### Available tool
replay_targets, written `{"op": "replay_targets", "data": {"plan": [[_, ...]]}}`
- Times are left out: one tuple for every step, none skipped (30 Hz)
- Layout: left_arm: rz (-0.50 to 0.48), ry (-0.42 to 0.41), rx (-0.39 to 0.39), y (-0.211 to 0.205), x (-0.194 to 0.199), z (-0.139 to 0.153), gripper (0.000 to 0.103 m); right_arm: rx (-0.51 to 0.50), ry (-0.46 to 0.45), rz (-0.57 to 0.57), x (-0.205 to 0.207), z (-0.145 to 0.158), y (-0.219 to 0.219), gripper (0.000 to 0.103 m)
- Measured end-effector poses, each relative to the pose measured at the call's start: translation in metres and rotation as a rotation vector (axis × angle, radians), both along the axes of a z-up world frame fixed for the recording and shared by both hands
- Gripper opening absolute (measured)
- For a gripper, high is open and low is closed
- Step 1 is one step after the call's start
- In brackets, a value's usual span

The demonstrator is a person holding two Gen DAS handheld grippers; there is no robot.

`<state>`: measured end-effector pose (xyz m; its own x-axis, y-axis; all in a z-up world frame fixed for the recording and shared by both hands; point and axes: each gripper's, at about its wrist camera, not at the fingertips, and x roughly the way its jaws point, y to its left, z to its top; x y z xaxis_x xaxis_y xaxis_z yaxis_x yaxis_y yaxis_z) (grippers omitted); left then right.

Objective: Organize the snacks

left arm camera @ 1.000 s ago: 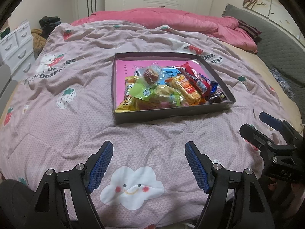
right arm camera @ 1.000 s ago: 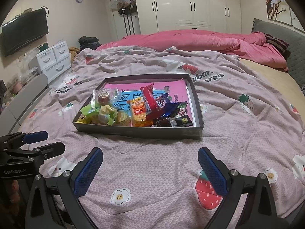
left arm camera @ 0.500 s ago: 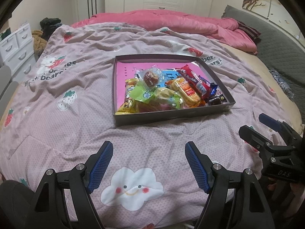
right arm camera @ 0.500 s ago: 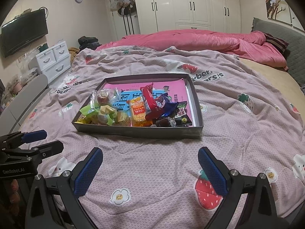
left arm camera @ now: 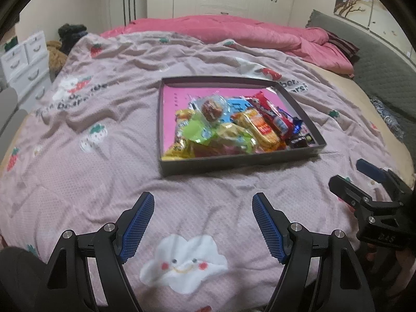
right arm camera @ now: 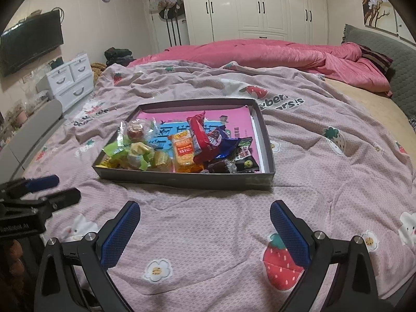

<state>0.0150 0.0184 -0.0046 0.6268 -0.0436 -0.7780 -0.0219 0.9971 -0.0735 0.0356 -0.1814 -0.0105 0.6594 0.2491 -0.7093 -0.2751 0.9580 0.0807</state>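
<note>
A shallow grey box with a pink floor lies on the bed, also in the right wrist view. Several wrapped snacks are piled in its near half: a red bar, an orange cracker pack, green candies, a round sweet in clear wrap. My left gripper is open and empty above the blanket, short of the box. My right gripper is open and empty, also short of the box. Each gripper shows at the edge of the other's view.
The pink printed blanket covers the bed. A rumpled pink duvet lies at the far end. White drawers and a wall TV stand to the left. A grey headboard runs along the right.
The left wrist view has shifted slightly, so the box sits a little lower in frame. Both grippers stay open and nothing in the box has moved.
</note>
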Motion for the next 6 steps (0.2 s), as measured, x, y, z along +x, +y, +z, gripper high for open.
{"op": "replay_targets", "data": {"plan": [[0.004,-0.011,0.005,0.001,0.003,0.000,0.079,-0.009,0.000,-0.007,0.003,-0.002,0.000,0.101],[0.005,-0.017,-0.003,0.003,0.006,0.000,0.079,-0.014,0.003,-0.014,0.006,-0.004,-0.001,0.101],[0.008,-0.021,-0.012,0.005,0.010,0.000,0.079,-0.015,0.009,-0.022,0.010,-0.006,-0.003,0.101],[0.012,-0.026,-0.018,0.007,0.013,0.000,0.079,-0.016,0.012,-0.027,0.013,-0.007,-0.005,0.101],[0.018,-0.034,-0.023,0.011,0.016,0.001,0.079,-0.016,0.016,-0.040,0.018,-0.009,-0.008,0.101],[0.025,-0.037,-0.023,0.014,0.019,0.000,0.079,-0.015,0.017,-0.050,0.021,-0.011,-0.010,0.101]]}}
